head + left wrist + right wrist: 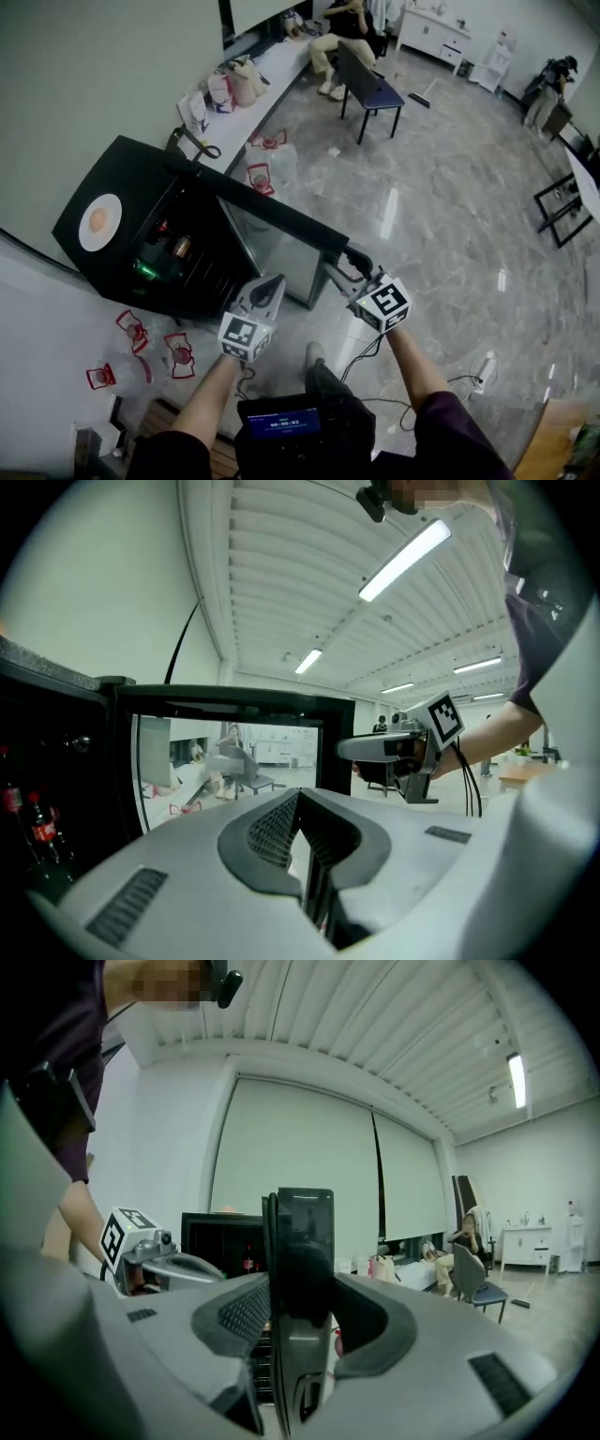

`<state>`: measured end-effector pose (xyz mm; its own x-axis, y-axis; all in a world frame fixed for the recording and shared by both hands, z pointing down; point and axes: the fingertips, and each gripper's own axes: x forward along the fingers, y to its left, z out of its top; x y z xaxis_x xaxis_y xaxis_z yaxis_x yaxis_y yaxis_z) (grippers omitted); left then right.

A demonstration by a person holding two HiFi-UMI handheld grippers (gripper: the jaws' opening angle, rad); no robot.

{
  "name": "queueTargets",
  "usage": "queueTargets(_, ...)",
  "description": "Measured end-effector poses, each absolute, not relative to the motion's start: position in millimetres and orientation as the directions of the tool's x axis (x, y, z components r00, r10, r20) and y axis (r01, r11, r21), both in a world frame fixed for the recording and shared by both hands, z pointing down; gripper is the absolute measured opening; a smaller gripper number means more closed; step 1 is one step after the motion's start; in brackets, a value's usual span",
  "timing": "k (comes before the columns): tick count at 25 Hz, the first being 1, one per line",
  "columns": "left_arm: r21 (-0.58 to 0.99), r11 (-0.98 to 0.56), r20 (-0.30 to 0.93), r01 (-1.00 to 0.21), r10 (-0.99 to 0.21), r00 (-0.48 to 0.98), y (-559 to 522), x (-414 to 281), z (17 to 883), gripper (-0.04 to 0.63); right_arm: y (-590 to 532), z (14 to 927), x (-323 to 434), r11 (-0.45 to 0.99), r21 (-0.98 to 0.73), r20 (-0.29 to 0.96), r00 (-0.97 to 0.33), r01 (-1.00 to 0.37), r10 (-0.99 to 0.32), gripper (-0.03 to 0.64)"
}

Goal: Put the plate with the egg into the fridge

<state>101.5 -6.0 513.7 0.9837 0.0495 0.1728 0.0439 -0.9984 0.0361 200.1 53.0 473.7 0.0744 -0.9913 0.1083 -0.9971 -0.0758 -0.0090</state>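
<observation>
A white plate (114, 208) with a fried egg (97, 220) lies on top of the black mini fridge (150, 173). The fridge's glass door (281, 217) stands swung open toward me. My right gripper (353, 258) is shut on the free edge of that door (302, 1232), which stands upright between its jaws (298, 1288). Just in front of the open fridge, my left gripper (273, 282) is shut with nothing in it (298, 803). It sits to the left of the right gripper (375, 749), and the door frame (234, 697) is ahead of it.
Bottles and cans (173, 246) stand on the fridge shelves. Red-handled water jugs (141, 352) lie on the floor by the wall, with more (262, 164) behind the door. A white bench (272, 66) with bags and a chair (370, 89) with a seated person stand farther back.
</observation>
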Motion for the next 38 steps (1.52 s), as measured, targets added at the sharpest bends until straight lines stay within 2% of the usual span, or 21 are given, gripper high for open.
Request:
queueTargets(5,-0.047,-0.997,0.159,-0.069,-0.075,0.984,-36,115,487,0.011,46,477,262,-0.035,-0.004,0.088,0.034,-0.999,-0.996,0.199)
queueTargets(11,-0.116,-0.966,0.161,-0.23,-0.247,0.956,-73,79,474,0.011,31,481,300,-0.026,0.005,0.094,0.026,-1.0,-0.995,0.193)
queueTargets(14,-0.133,-0.937,0.141,-0.323,-0.34,0.93,-90,49,462,0.011,41,474,305,-0.135,0.088,0.066,0.141,-0.987,-0.988,0.195)
queueTargets(17,-0.177,-0.884,0.111,-0.433,-0.455,0.884,-114,6,439,0.011,63,449,281,-0.245,0.17,-0.03,0.244,-0.954,-0.969,0.195)
queueTargets(21,-0.255,-0.788,0.046,-0.56,-0.588,0.807,-160,-54,396,0.011,12,408,193,-0.074,0.265,-0.079,0.054,-0.961,-0.995,0.186)
queueTargets(24,-0.321,-0.732,0.011,-0.601,-0.637,0.77,-186,-88,371,0.011,-53,380,132,0.043,0.343,-0.104,-0.083,-0.938,-0.991,0.12)
queueTargets(28,-0.354,-0.68,0.016,-0.642,-0.691,0.723,-220,-125,349,0.011,-141,349,58,0.137,0.338,-0.135,-0.192,-0.931,-0.972,0.078)
queueTargets(33,-0.37,-0.648,-0.087,-0.666,-0.689,0.719,-264,-158,324,0.011,-231,313,-22,0.197,0.335,-0.21,-0.277,-0.921,-0.937,0.015)
queueTargets(38,-0.381,-0.638,-0.088,-0.669,-0.696,0.713,-313,-178,316,0.011,-303,307,-61,0.275,0.38,-0.159,-0.355,-0.883,-0.921,0.009)
